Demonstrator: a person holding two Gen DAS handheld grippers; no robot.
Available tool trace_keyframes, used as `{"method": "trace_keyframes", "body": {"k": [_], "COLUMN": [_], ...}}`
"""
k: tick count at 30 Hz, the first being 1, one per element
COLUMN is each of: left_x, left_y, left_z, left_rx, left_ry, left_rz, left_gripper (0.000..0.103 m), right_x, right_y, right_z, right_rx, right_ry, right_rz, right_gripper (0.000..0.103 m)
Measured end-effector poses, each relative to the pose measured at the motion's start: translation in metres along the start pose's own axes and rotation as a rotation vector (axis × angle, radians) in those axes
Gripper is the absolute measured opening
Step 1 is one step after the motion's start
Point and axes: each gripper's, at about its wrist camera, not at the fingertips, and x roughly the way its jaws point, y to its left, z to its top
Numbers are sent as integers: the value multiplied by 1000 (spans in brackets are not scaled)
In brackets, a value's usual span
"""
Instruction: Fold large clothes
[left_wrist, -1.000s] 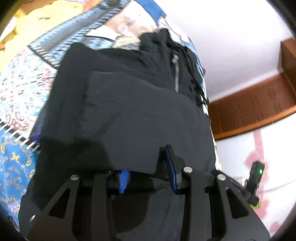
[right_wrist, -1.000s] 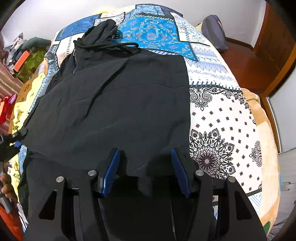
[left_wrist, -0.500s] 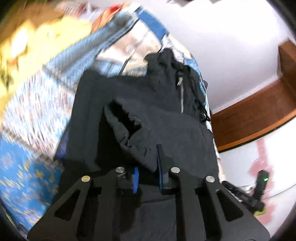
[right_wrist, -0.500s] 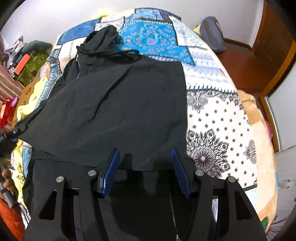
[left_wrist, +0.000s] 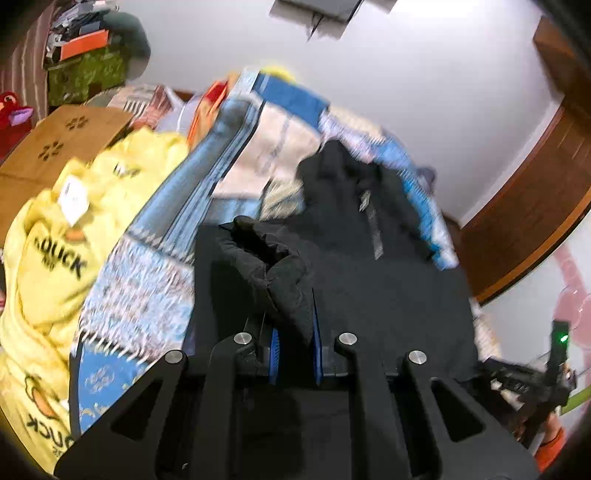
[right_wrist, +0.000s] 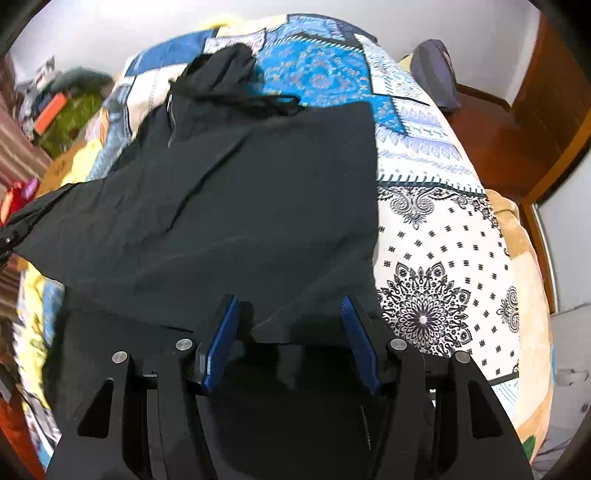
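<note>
Left wrist view first: the left gripper (left_wrist: 294, 341) has its two blue-padded fingers (left_wrist: 274, 350) drawn close together, clenched on a bunched fold of the black zip-up hooded jacket (left_wrist: 388, 288), and the pinched cloth rises in a crumpled ridge away from the jaws. Most of the jacket lies spread on the blue and white patterned patchwork bedspread (left_wrist: 147, 295), its hood pointing toward the far end of the bed and its silver zipper (left_wrist: 375, 229) running down the chest. Beside the bed on the left sits a yellow fleece garment printed with the word DUCK (left_wrist: 55, 258), and beyond it a brown cardboard box (left_wrist: 62, 144) with paw-print cutouts. A white wall and a dark wooden door frame close the background, though much of this view is smeared by motion.

From the right wrist view the right gripper (right_wrist: 290, 341) stands with its blue pads (right_wrist: 221, 343) well apart, released, the lower hem of the jacket (right_wrist: 229, 206) lying between and beneath them without being pinched. The jacket's left edge is lifted and pulled taut toward the left side of the frame, while its right edge lies flat along the bedspread (right_wrist: 443, 258), next to the black mandala print on white. A grey-purple bag (right_wrist: 436, 77) rests near the far corner of the bed
</note>
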Motion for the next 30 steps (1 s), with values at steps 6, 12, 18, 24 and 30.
{"method": "trace_keyframes", "body": {"k": [6,12,18,24,30], "left_x": [44,57,33,1,2], "left_y": [16,21,17,-6,-43], "left_z": [-37,-57,-42,-1,49], "left_rx": [61,120,186,263,349], "left_ry": [130,194,166,58,-39], "left_rz": [129,229,267,234,231], "left_gripper": [24,55,56,62,69], "right_x": [10,8,-6,-36,-60], "right_y": [10,9,10,15,23], "right_z": [-2,1,15,48,89], "right_rx": [-70,-70,-76,-92,-84], "right_ry": [6,31,0,-98,-213], "right_rz": [-50,-46,-34,-30,-13], "right_gripper": [54,54,54,54,54]}}
